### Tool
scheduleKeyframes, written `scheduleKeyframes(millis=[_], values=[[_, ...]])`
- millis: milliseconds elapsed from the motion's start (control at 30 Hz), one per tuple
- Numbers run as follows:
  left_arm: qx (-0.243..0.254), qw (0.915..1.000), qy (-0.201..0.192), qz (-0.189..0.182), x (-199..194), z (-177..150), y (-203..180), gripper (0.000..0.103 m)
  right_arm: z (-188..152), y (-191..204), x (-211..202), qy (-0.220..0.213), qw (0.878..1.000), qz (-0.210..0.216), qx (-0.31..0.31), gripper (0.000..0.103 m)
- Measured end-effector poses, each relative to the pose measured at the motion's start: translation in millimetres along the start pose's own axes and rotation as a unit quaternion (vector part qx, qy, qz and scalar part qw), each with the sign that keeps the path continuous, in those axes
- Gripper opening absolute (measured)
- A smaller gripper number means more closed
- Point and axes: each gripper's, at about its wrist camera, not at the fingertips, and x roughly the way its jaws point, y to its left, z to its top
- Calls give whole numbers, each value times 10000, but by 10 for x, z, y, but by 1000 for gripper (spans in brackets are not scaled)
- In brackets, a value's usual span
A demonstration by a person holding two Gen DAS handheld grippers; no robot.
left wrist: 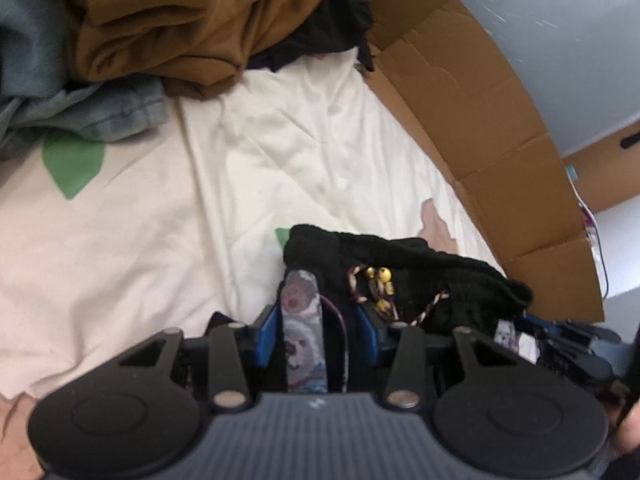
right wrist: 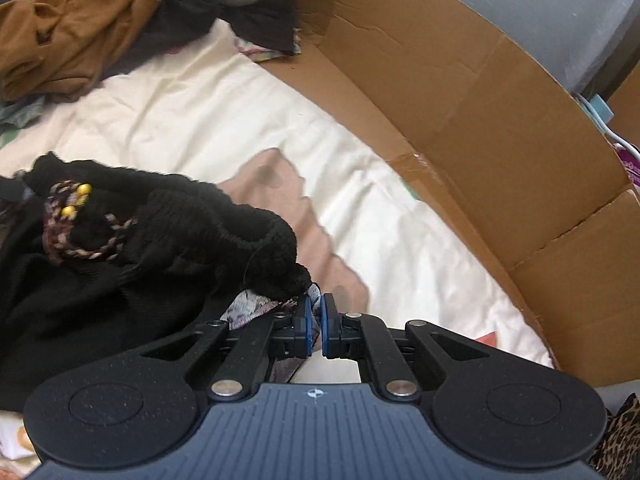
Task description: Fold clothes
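Note:
A black knit garment with a braided cord and yellow beads hangs stretched between my two grippers, above a cream bedsheet. My left gripper is closed on one end. Its blue pads stand apart around a bunch of black cloth and a dog-print fabric strip. My right gripper is shut on the other end. Its pads nearly touch, pinching a thin edge next to the knit band and a bit of printed lining.
A pile of brown, black and denim clothes lies at the far side of the bed. A flattened cardboard wall runs along the right edge. Leopard-print cloth shows at the lower right.

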Motion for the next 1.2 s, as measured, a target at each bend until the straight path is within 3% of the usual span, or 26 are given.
scheduleKeyframes(millis=[267, 533, 600, 633, 667, 833, 1067, 1200], values=[[69, 9998, -169, -64, 24, 150, -36, 45, 79, -292, 252, 89, 9998, -68, 185, 2], [84, 9998, 192, -49, 312, 99, 44, 39, 154, -600, 578, 227, 9966, 269, 751, 4], [21, 9997, 222, -99, 337, 78, 77, 36, 149, -630, 576, 238, 9957, 249, 863, 11], [-17, 9996, 228, -134, 348, 68, 90, 34, 147, -645, 571, 239, 9952, 234, 916, 26], [-54, 9995, 246, -190, 360, 58, 101, 30, 140, -659, 547, 210, 9951, 194, 951, 33], [-92, 9990, 323, -308, 400, 38, 111, 23, 84, -773, 399, 86, 9919, 353, 1220, 37], [131, 9992, 160, -338, 284, 61, 68, 11, 52, -777, 369, 123, 9828, 990, 1554, 61], [337, 9990, 9, -284, 186, 89, 5, 10, 61, -601, 538, 288, 9884, 868, 1208, 61]])
